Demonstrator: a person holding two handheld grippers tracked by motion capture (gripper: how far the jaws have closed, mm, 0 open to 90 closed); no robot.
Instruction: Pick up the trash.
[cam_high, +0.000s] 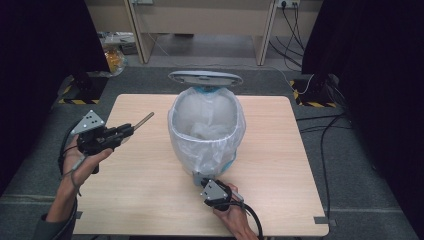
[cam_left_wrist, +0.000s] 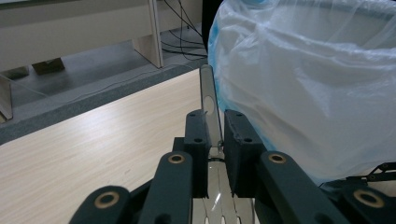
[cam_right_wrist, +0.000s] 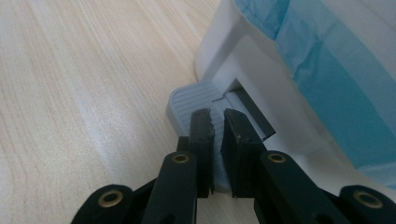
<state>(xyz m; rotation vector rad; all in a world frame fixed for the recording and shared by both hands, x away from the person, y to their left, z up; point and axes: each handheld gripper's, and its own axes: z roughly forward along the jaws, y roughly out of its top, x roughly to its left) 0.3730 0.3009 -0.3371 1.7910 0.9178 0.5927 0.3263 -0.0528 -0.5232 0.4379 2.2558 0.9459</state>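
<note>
Pedal bin (cam_high: 206, 131) stands at centre frame in the high view, on the light wooden desk (cam_high: 140, 190), its lid (cam_high: 205, 77) raised and a thin translucent bag (cam_high: 230, 145) draped over the rim. The right gripper (cam_high: 212, 189), low centre of that view, has its fingers together with nothing between them and resting on the grey ribbed pedal (cam_right_wrist: 189, 100), as seen at centre of the right gripper view; the raised lid suggests the pedal is being pressed down. The left gripper (cam_high: 129, 131), at left of the high view, has its fingers clamped on a flat metal utensil (cam_left_wrist: 208, 98) whose handle, with a hanging hole, projects forward toward the bin. Judged handling: the utensil is stiff, light and smooth, so it may pivot or slip in a narrow grip; the hold sits close to the broader slotted end, visible at bottom centre of the left gripper view, which is the sounder place. The bin appears to be light plastic and could shift under pedal pressure, so pressure is best kept straight down on the ribbed face. The bag is soft and easily snagged by the metal edge; the utensil should enter through the open mouth, clear of the film.
</note>
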